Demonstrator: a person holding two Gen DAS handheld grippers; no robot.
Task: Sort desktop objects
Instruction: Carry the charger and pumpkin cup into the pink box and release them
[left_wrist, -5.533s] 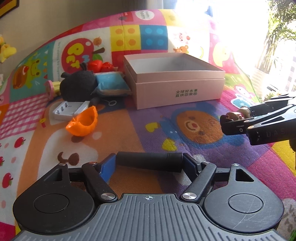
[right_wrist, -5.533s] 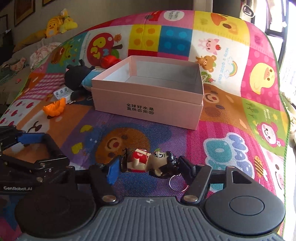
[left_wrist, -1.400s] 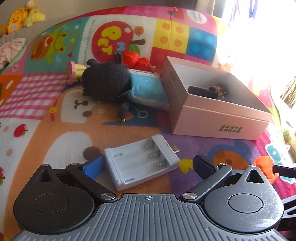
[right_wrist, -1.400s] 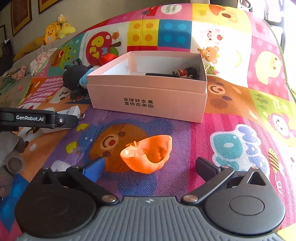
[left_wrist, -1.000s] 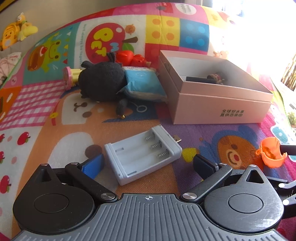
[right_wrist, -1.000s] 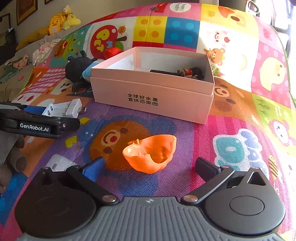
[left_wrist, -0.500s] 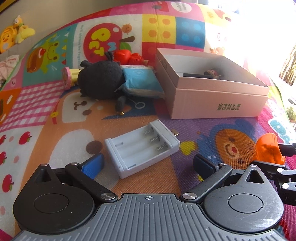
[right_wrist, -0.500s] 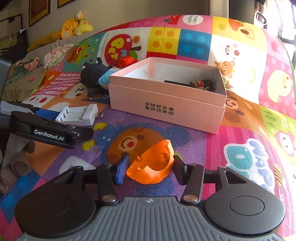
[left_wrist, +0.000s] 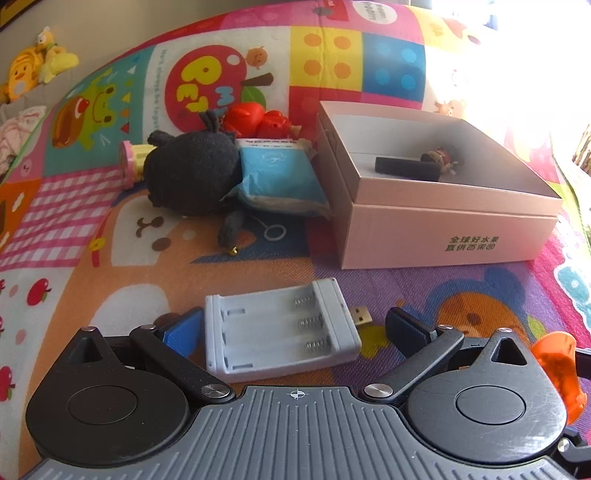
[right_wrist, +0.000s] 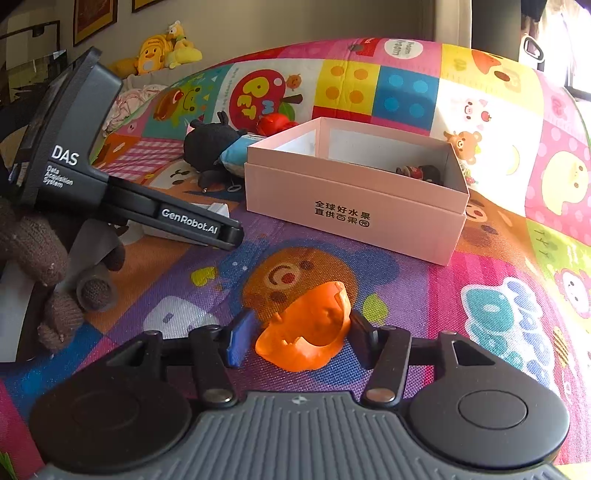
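The right claw (right_wrist: 299, 338) has closed on the orange plastic shell (right_wrist: 308, 334), its jaws having just eased slightly apart; the black pad touches the shell's right side, the blue pad stands at its left edge. The shell sits tilted just above the colourful play mat (right_wrist: 498, 280). The left claw (left_wrist: 295, 326) is wide open around the white battery holder (left_wrist: 280, 328), which lies flat on the mat, pads not pressing it. Beyond stands the open pink box (left_wrist: 443, 229), holding a black bar (left_wrist: 404, 168) and a small figurine (left_wrist: 441, 157). Beside the box lie a black plush toy (left_wrist: 192, 177) and a blue pouch (left_wrist: 280, 173).
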